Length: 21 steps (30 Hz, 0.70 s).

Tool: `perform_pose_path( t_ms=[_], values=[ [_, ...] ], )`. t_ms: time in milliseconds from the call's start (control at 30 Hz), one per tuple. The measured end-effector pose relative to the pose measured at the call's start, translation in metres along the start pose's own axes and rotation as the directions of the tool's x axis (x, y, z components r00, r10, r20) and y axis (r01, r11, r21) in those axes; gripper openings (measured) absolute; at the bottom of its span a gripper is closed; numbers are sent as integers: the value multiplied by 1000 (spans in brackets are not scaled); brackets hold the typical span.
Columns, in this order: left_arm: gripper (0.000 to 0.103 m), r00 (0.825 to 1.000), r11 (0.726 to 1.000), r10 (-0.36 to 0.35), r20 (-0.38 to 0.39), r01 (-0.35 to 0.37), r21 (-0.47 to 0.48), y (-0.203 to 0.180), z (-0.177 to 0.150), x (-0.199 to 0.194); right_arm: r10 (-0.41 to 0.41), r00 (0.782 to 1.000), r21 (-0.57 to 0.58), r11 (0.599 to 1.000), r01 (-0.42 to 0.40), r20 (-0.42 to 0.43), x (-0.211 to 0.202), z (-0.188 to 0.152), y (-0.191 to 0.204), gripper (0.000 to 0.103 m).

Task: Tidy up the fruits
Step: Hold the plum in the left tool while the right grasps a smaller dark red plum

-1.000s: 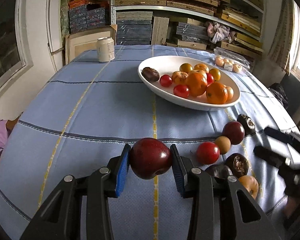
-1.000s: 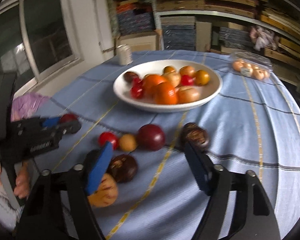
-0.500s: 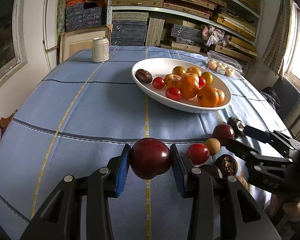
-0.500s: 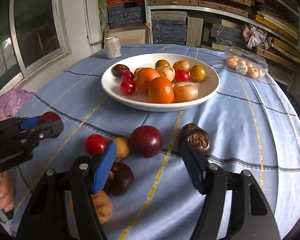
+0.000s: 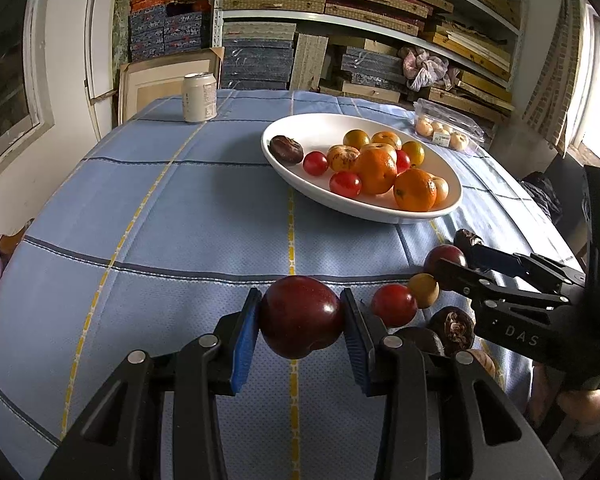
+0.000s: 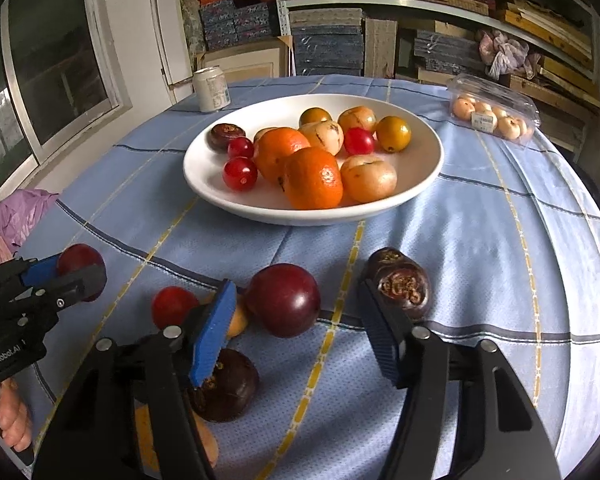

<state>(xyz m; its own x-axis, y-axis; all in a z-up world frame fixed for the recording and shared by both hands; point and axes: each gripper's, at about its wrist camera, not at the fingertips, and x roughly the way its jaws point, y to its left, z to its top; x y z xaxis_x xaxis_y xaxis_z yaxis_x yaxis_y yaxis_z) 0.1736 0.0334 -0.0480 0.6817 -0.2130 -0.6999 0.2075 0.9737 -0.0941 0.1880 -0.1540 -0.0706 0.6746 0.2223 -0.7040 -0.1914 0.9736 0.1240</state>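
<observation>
My left gripper [image 5: 300, 320] is shut on a dark red plum [image 5: 300, 322] and holds it just above the blue tablecloth. The right wrist view shows the left gripper [image 6: 80, 266] at the left edge. My right gripper [image 6: 296, 312] reaches down over a second dark red plum [image 6: 284, 300] on the cloth. Its jaws are closing with that plum between them, and the pads [image 6: 216, 328] do not press on it. A red tomato [image 6: 172, 306], a small yellow-brown fruit [image 5: 422, 290] and two dark wrinkled fruits [image 6: 400, 282] [image 6: 226, 384] lie around it. The white bowl [image 6: 432, 168] beyond holds oranges, tomatoes and other fruit.
A drink can [image 5: 199, 96] stands at the table's far left. A clear plastic box of small fruit [image 5: 446, 130] lies at the far right. Stacked shelves rise behind the table. A person's hand [image 6: 14, 420] and a purple cloth [image 6: 16, 216] are at the left.
My right gripper has moved forward and down over the loose plum and its jaws have narrowed. The left gripper still holds its plum in the same place.
</observation>
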Motion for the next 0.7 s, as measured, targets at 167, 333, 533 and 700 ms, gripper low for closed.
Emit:
perform_pose_path(
  t_ms=[167, 333, 533, 700],
  values=[
    [40, 1000, 1000, 1, -5, -1, 6, -2, -1, 1, 8, 1000, -1, 1000, -8, -2, 2, 1, 1, 61],
    [40, 1000, 1000, 3, -9, -3, 6, -2, -1, 2, 34, 999, 4, 999, -34, -10, 4, 4, -3, 42],
    [40, 1000, 1000, 0, -11, 0, 4, -1, -2, 2, 27, 999, -33, 999, -28, -27, 4, 1, 0, 41],
    [40, 1000, 1000, -1, -12, 1, 8, -2, -1, 2, 24, 999, -37, 999, -25, -32, 5, -1, 1, 41]
  ],
)
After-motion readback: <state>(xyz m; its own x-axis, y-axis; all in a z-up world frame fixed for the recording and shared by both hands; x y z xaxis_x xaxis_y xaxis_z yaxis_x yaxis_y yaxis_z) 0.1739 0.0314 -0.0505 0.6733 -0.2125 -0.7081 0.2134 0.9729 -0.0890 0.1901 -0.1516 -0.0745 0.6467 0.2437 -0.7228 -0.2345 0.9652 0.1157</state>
